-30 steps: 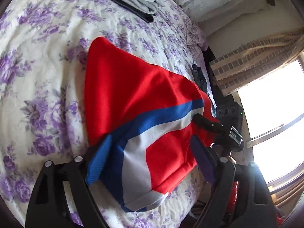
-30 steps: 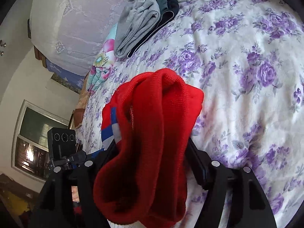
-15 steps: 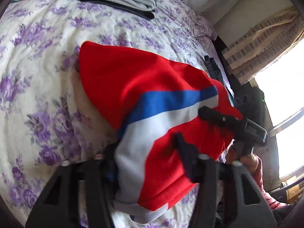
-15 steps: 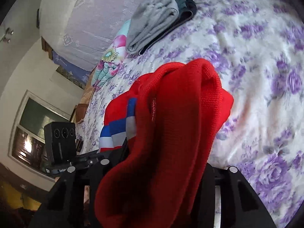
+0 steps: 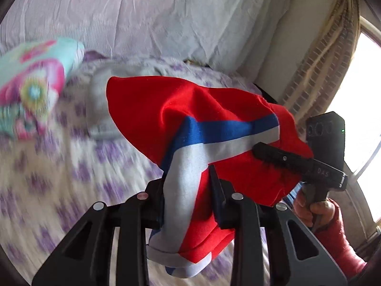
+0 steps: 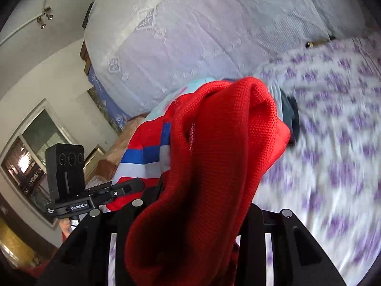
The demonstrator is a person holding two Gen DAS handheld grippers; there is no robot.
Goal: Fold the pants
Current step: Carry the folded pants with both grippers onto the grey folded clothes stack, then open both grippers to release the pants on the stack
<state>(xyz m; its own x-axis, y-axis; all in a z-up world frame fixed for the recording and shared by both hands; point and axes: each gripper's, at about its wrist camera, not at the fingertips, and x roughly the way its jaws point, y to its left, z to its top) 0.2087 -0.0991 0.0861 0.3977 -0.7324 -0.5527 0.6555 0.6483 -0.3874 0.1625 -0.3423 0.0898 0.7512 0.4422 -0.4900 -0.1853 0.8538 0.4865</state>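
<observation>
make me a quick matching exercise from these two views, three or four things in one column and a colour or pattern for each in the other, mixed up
Things:
1. pants
2. bedspread
3. pillow
4. folded garment behind the pants

Colours:
A. grey
B. red with a blue and white stripe
C. turquoise and pink floral
D. white with purple flowers

Pairs: 1-B, 2-D, 3-C, 4-A

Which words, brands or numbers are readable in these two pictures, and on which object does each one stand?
"GenRobot.AI": white print on the black bar of the left gripper, seen in the right wrist view.
"DAS": faint letters on the black finger of the right gripper, seen in the left wrist view; I am not sure of this reading.
Small white print left of "GenRobot.AI": too small to read.
Red pants, floral bedsheet: no text.
</observation>
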